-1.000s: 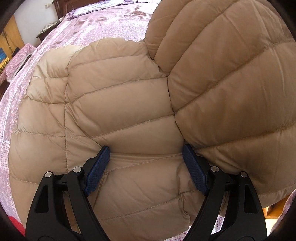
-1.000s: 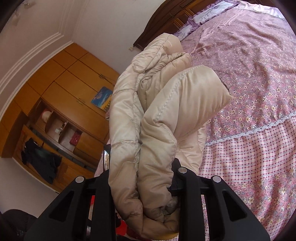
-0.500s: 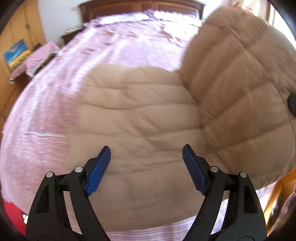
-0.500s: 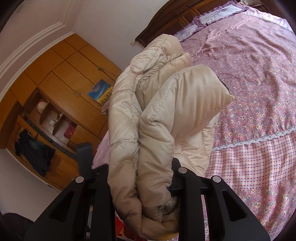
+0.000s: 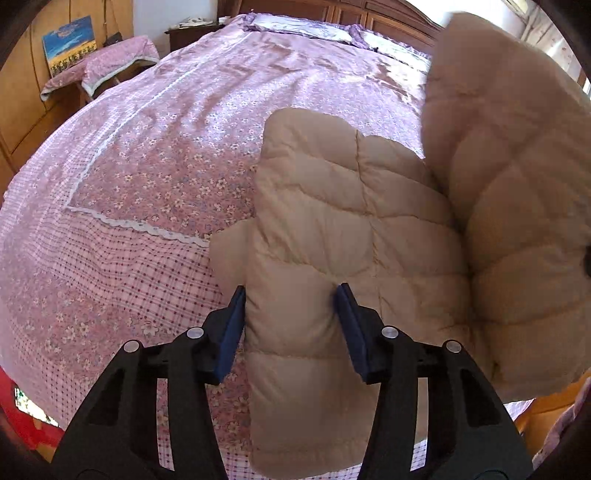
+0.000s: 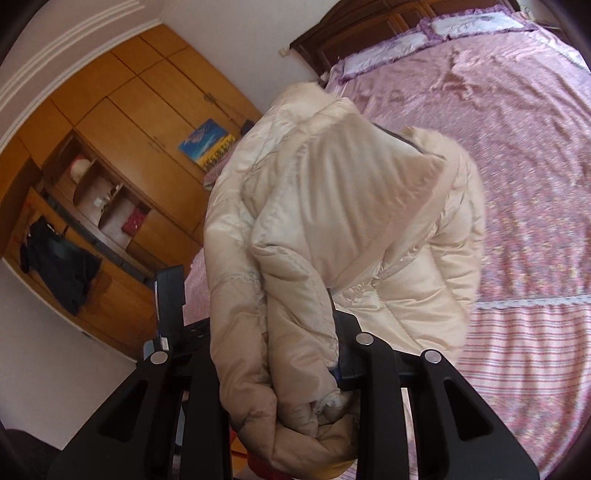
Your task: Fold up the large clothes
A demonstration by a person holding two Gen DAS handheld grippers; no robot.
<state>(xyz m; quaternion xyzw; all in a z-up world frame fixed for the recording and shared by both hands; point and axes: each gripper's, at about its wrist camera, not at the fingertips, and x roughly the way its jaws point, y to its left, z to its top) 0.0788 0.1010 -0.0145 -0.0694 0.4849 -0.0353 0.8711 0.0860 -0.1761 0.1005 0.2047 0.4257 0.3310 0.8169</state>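
A beige quilted puffer jacket (image 5: 332,206) lies partly on the pink floral bed (image 5: 147,166). My left gripper (image 5: 291,325) points down at its near edge. Its jaws are closing, and a padded fold sits between the blue pads (image 5: 232,325), pinched by them. To the right, a raised part of the jacket (image 5: 517,184) hangs in the air. In the right wrist view my right gripper (image 6: 273,350) is shut on a thick bunch of the jacket (image 6: 351,206), held up above the bed (image 6: 517,147).
A wooden wardrobe (image 6: 122,122) with open shelves and a dark garment stands to the left. A side table under a pink cloth (image 5: 107,66) is beside the bed's far left. The headboard and pillows (image 5: 314,29) are at the far end.
The left gripper has slid across the jacket to its edge, and its jaws have narrowed onto a fold. The right gripper has carried its bunch sideways, and the hanging jacket has swung.
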